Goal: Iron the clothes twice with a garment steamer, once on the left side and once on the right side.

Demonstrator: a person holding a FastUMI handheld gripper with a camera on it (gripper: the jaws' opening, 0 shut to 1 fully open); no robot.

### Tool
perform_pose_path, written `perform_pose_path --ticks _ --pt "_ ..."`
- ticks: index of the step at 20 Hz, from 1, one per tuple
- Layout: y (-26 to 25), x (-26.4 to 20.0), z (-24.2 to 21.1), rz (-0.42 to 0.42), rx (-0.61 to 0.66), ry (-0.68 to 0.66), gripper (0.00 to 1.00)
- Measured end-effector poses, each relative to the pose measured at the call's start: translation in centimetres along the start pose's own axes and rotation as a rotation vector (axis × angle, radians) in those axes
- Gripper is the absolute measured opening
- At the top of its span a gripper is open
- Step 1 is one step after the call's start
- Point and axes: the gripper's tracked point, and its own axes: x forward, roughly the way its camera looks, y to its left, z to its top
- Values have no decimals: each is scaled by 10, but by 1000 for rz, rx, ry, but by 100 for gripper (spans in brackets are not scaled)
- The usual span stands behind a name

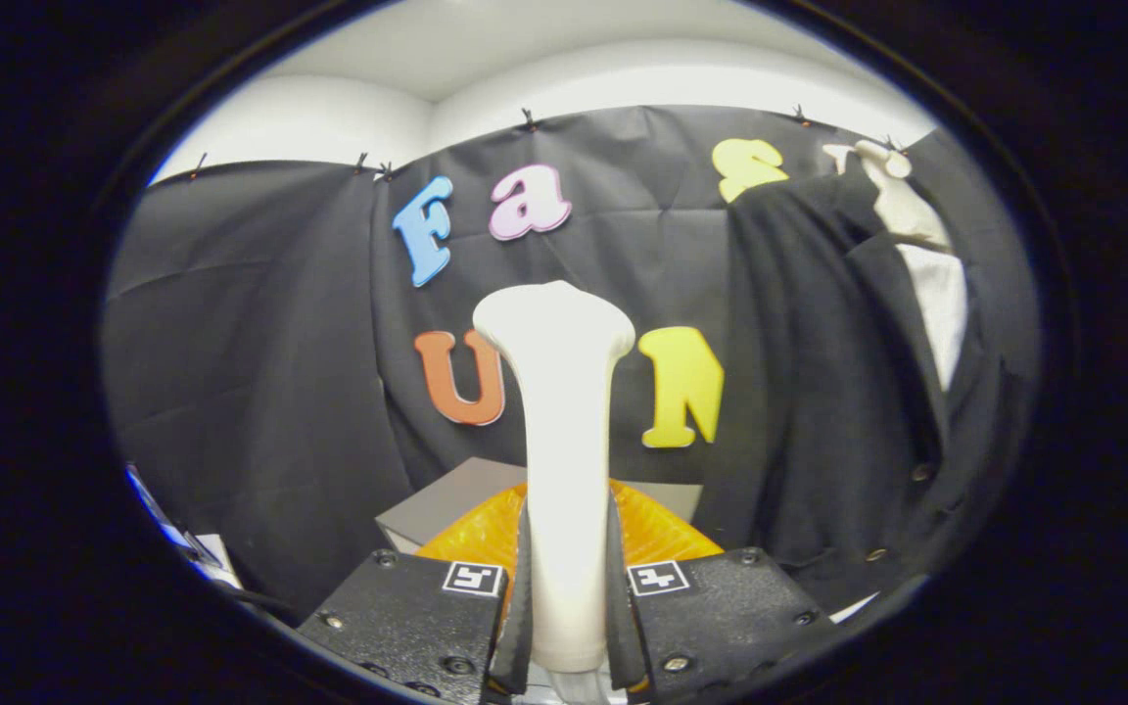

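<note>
A white garment steamer [564,411] stands upright between my fingers, its flared head rising well above them. My gripper [567,597] is shut on the steamer's handle, one finger pressing on each side. Off to the right and beyond the fingers hangs a black jacket [819,392] over a white shirt [931,284], on a white hanger [882,157] against the booth's black cloth wall. The steamer's head is apart from the jacket, to its left.
An orange ribbed object [657,534] lies just behind the steamer, beyond my fingers. A grey box [446,499] sits behind it on the left. A dark cable [251,597] runs low at the far left.
</note>
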Motion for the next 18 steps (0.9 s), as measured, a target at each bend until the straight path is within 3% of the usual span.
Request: perform_pose_path --ticks 5,8,14,18 --pt "-76 -71 25 -184 -28 -86 33" --pt "-116 -90 43 -278 -42 -118 33" --pt "-172 -100 65 -363 -73 -188 33" --pt "-196 -85 55 -359 -79 -168 33"
